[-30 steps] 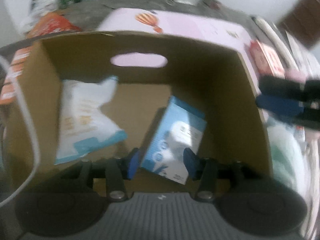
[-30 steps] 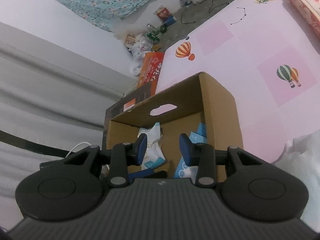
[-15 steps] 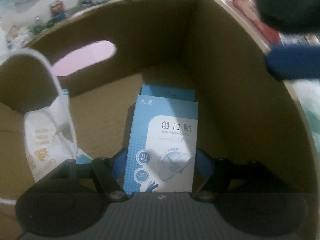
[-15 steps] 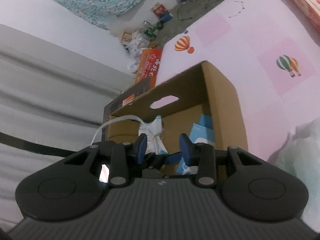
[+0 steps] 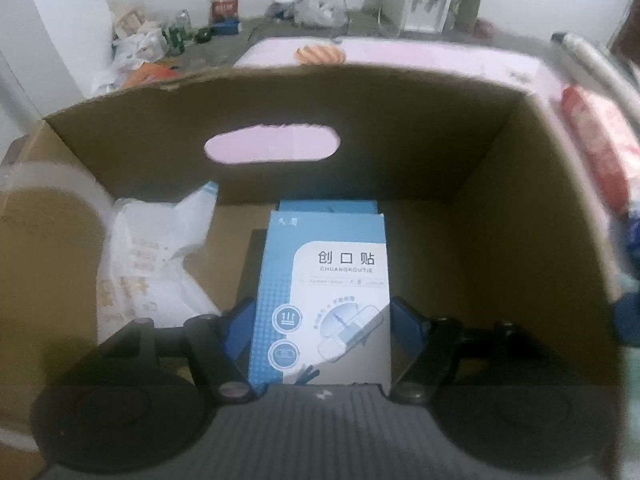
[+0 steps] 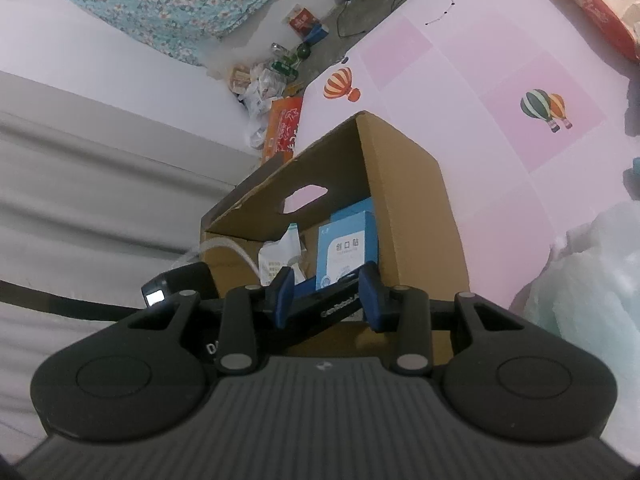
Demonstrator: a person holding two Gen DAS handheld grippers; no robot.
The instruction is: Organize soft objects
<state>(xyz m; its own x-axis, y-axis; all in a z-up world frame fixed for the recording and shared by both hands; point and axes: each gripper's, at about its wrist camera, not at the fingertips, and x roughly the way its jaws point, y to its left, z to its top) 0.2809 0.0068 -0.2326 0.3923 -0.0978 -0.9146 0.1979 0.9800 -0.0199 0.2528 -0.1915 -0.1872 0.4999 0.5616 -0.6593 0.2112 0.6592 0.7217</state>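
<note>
The left gripper (image 5: 322, 330) is seen with its jaws spread wide around the blue bandage box (image 5: 324, 292), pads just clear of its sides. That box is stood upright inside the cardboard box (image 5: 400, 120), with a white plastic pouch (image 5: 156, 268) slumped just left of it. The right gripper (image 6: 328, 300), jaws narrow with nothing held, is hung outside the cardboard box's near wall.
</note>
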